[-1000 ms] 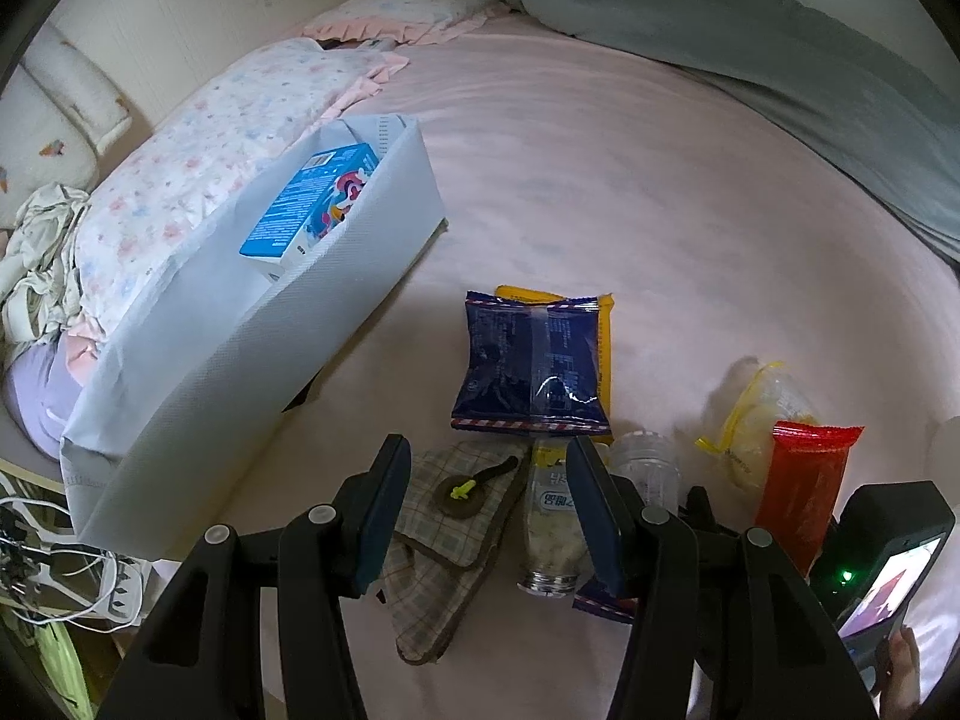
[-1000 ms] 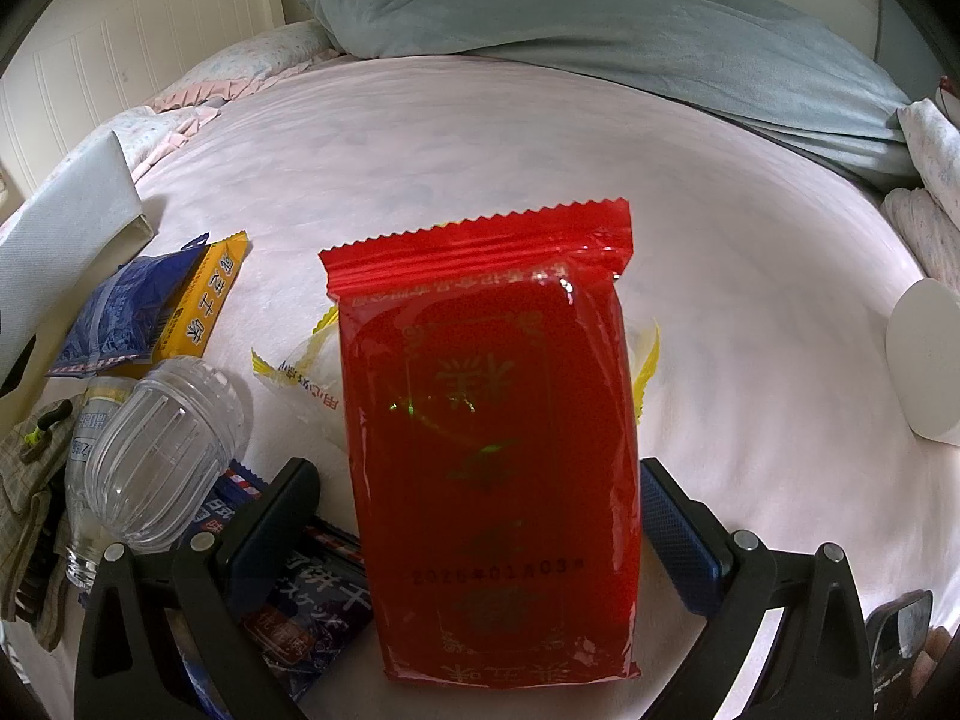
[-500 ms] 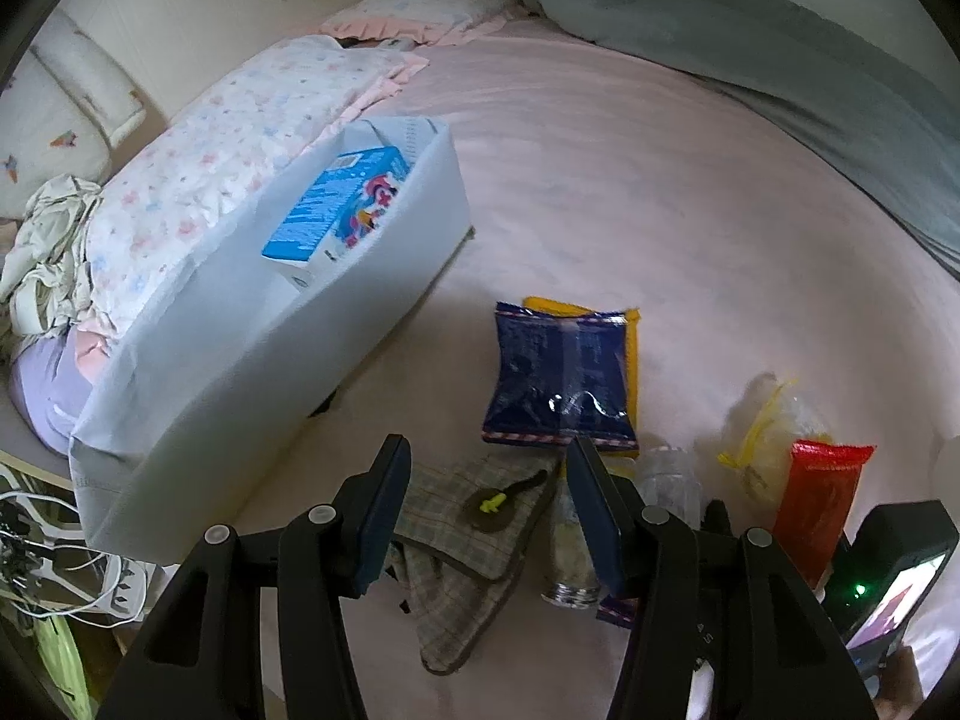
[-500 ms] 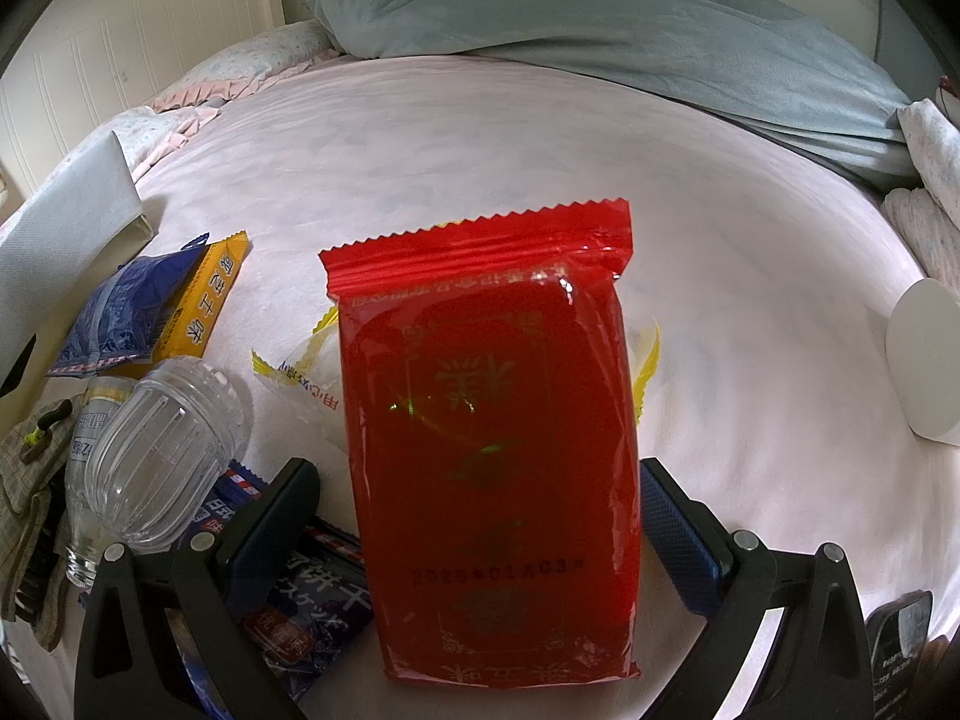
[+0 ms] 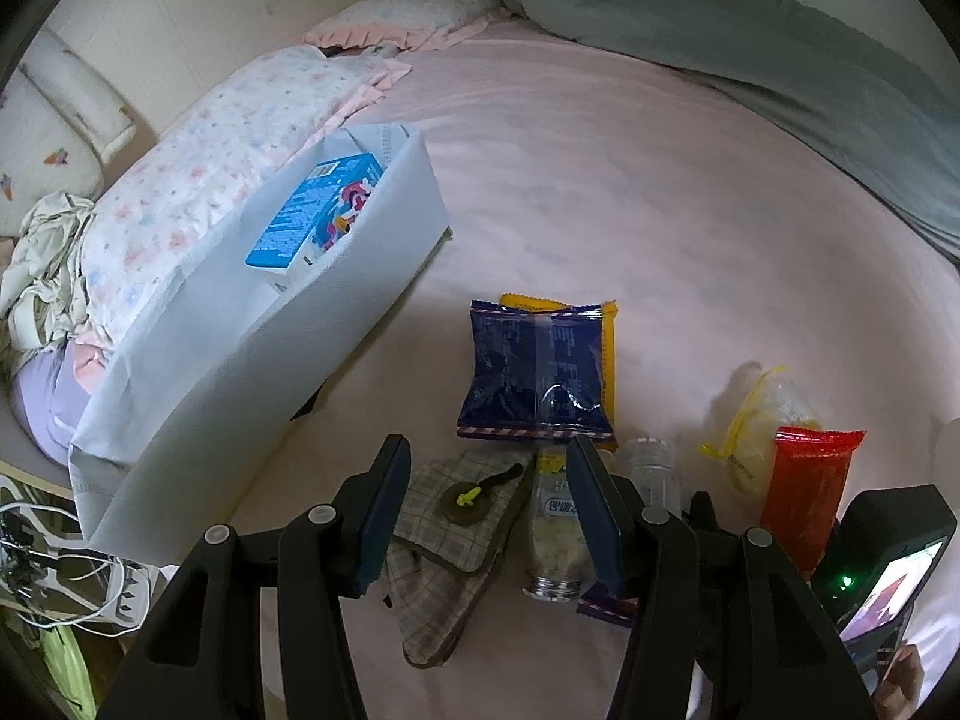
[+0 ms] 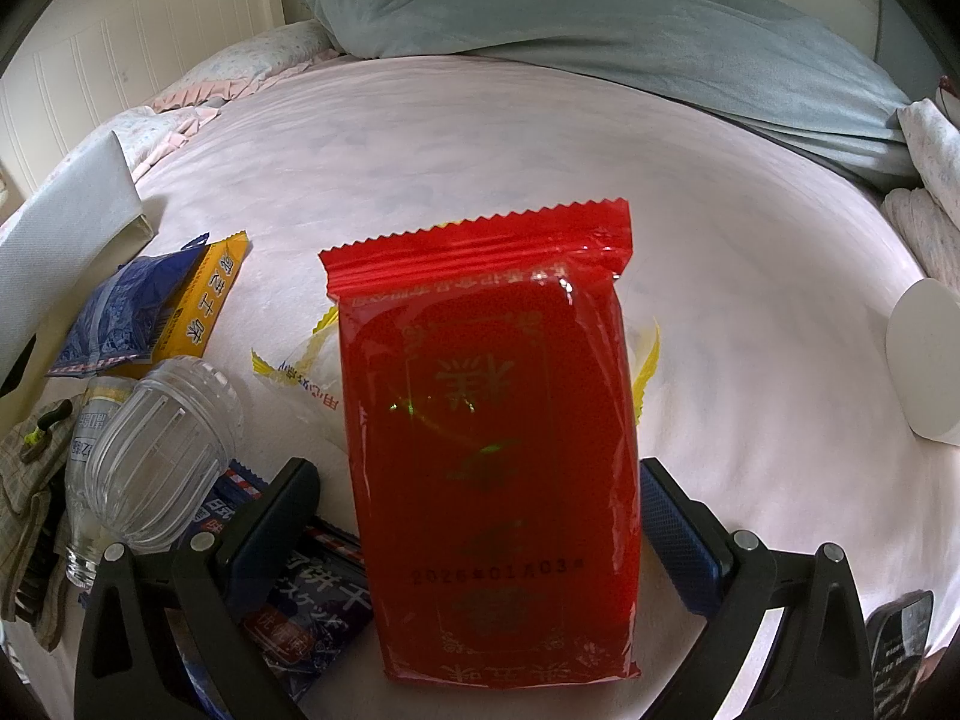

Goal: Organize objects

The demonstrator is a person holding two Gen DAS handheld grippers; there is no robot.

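In the left wrist view, the left gripper [image 5: 489, 501] is held above the pink bedsheet [image 5: 660, 210] with its jaws about half open and nothing between them. Below the gap a plaid cloth pouch [image 5: 447, 546] is seen, with a small glass bottle [image 5: 555, 531] just beside it, partly hidden by the right-hand finger. A dark blue snack bag [image 5: 534, 378] lies farther off, over a yellow packet [image 5: 609, 354]. The white fabric bin [image 5: 288, 324] stands at the left of the bed, and a blue carton [image 5: 315, 219] is already lodged in it. The red packet [image 5: 807, 498] is seen at the right edge.

In the right wrist view, the red packet [image 6: 492, 450] fills the middle, between the fingers of the right gripper [image 6: 474, 516]. The pads stand at its two long edges, but whether they press on it or merely flank it cannot be told. A clear ribbed jar [image 6: 162, 456] lies to the left, a dark blue biscuit pack [image 6: 300, 606] is tucked under the left finger, and a clear bag with yellow trim [image 6: 300, 372] shows behind the packet.

The step in hand is judged to be the pickup of the red packet for the bin. The grip is best closed squarely across the packet's width, so the slick film is not allowed to slide or buckle. The biscuit pack should be kept out of the pinch. The packet should then be lifted clear of the jar before it is carried leftward to the bin.
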